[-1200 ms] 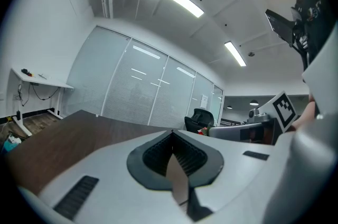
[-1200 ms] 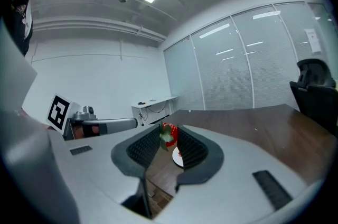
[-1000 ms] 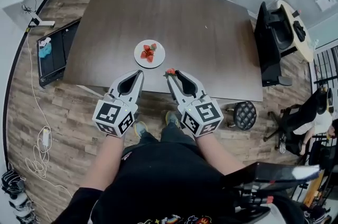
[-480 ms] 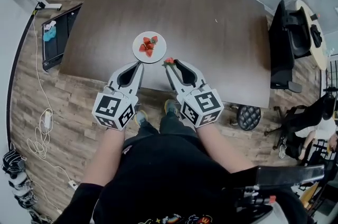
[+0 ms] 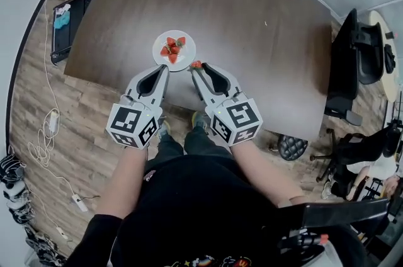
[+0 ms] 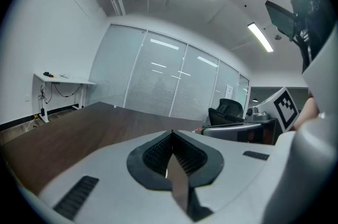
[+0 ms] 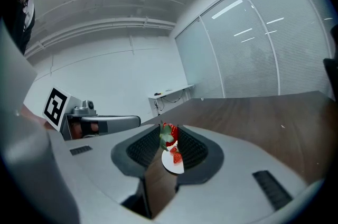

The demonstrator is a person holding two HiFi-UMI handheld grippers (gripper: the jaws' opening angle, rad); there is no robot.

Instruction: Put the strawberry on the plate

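A white plate point(image 5: 161, 58) with several strawberries point(image 5: 172, 49) on it sits near the front edge of the dark brown table point(image 5: 239, 20). My right gripper point(image 5: 196, 65) is shut on a strawberry point(image 5: 196, 63), just right of the plate's rim; the same strawberry point(image 7: 168, 133) with its green leaves shows pinched at the jaw tips in the right gripper view, with the plate point(image 7: 171, 164) seen through the gap below it. My left gripper point(image 5: 165, 68) is shut with nothing in it, just below the plate.
A black office chair point(image 5: 352, 64) stands at the table's right end and a round black stool point(image 5: 291, 147) below the table's front right corner. A black bin point(image 5: 60, 29) is on the wooden floor at the left, with cables point(image 5: 44, 140) nearby.
Both grippers have moved forward and up in the view toward the plate. The right one, still holding the strawberry, is now close to the plate's right rim.
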